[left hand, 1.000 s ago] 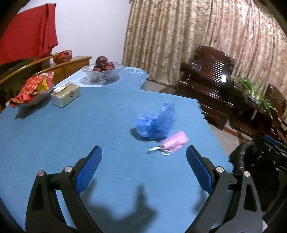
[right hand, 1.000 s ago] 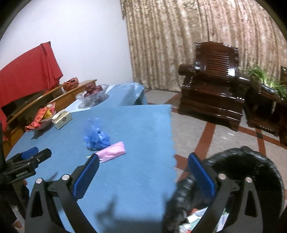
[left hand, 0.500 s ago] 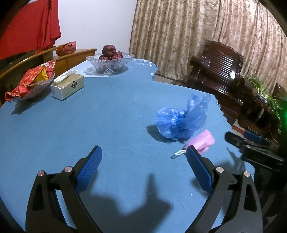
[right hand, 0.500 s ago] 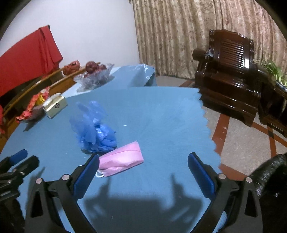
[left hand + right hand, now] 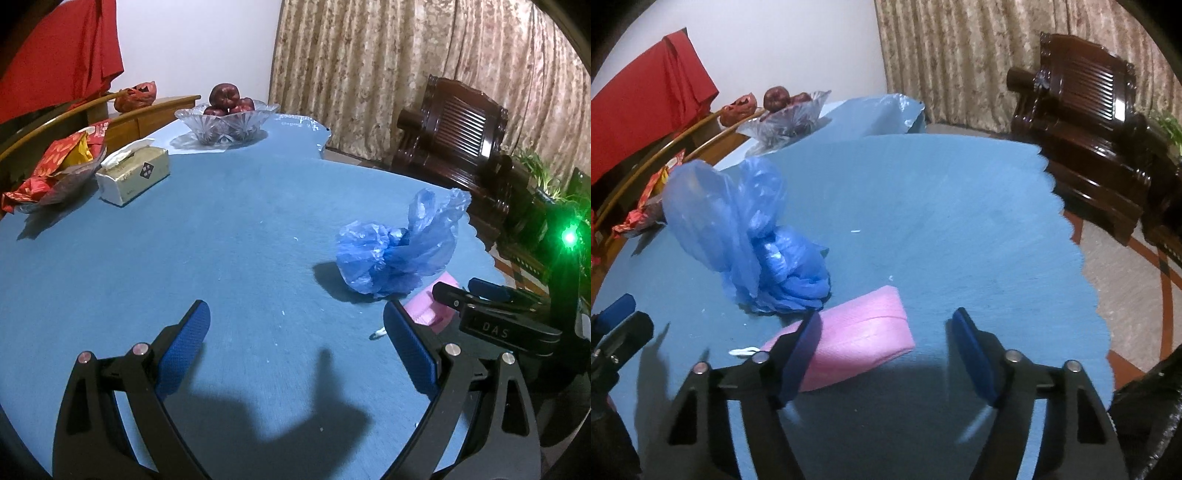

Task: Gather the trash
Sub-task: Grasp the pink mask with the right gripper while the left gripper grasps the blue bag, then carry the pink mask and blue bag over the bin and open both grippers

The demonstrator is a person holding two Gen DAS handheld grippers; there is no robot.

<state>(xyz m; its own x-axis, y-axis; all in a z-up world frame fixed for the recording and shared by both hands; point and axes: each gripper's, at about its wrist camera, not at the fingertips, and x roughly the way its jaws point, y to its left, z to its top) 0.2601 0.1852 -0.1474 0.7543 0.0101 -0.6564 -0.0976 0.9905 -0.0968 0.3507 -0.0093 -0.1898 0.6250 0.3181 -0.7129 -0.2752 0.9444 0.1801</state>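
A pink tissue packet (image 5: 860, 339) lies on the blue tablecloth (image 5: 923, 221), touching a crumpled blue plastic bag (image 5: 768, 247). My right gripper (image 5: 886, 350) is open just above the packet; its left finger overlaps the packet's near left end and nothing is held. In the left wrist view the blue bag (image 5: 399, 251) and a bit of the pink packet (image 5: 432, 306) sit to the right, with the right gripper's tips (image 5: 480, 295) over the packet. My left gripper (image 5: 295, 339) is open and empty over bare cloth.
A tissue box (image 5: 133, 177), a dish of red wrappers (image 5: 55, 170) and a glass fruit bowl (image 5: 225, 118) stand at the far side. A black trash bag (image 5: 1148, 413) hangs at the table's right edge. A dark wooden armchair (image 5: 1089, 110) stands beyond.
Both grippers moved forward over the table. My right gripper has come down close to the pink packet and narrowed somewhat. The black bag has slid out toward the frame's edge.
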